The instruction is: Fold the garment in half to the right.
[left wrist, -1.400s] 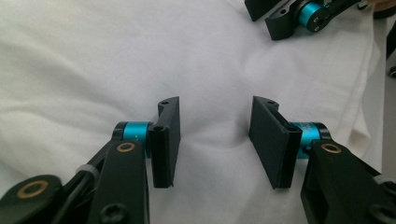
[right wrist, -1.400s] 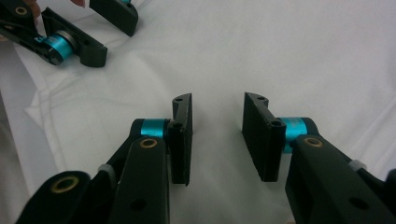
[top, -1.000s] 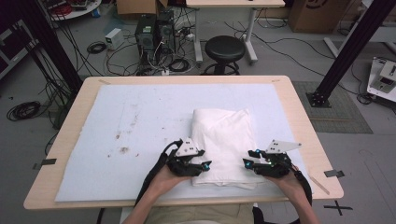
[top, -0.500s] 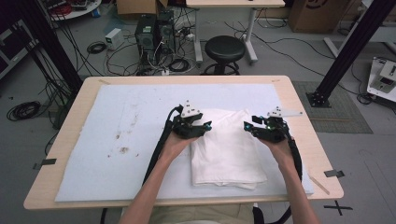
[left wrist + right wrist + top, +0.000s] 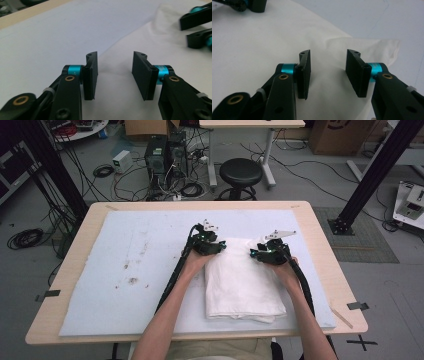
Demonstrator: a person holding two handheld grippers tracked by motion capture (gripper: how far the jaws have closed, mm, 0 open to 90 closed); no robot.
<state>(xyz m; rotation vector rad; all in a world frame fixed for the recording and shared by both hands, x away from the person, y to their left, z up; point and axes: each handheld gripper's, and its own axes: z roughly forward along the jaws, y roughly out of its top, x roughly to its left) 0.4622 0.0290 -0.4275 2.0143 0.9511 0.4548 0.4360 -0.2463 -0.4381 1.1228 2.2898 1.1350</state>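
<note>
I had both hand-held grippers, left [image 5: 220, 246] and right [image 5: 256, 253], over the folded white cloth's [image 5: 242, 282] far edge, jaws just narrowing, nothing clamped yet, ready to pinch its corners.

1. Lab or robotics workshop, not a home.
2. Bare grey floor [image 5: 65, 285] with loose cables [image 5: 22, 238] on the left and beyond the far edge of the tabletop [image 5: 320, 245].
3. Desktop computer towers [image 5: 165, 155] stand on the floor at the far side, wired up with a tangle of leads, a small white box [image 5: 121, 161] beside them.
4. Black round stool [image 5: 241, 171] far centre, next to a second desk's legs [image 5: 267, 155].
5. Black metal frame struts [image 5: 380, 175] far right and left, like a camera rig.
6. Cardboard boxes [image 5: 335, 135] at the far wall.
7. Tape marks [image 5: 364, 341] on the floor, near right.
8. Tabletop covered by a stained white foam pad [image 5: 130, 260].
</note>
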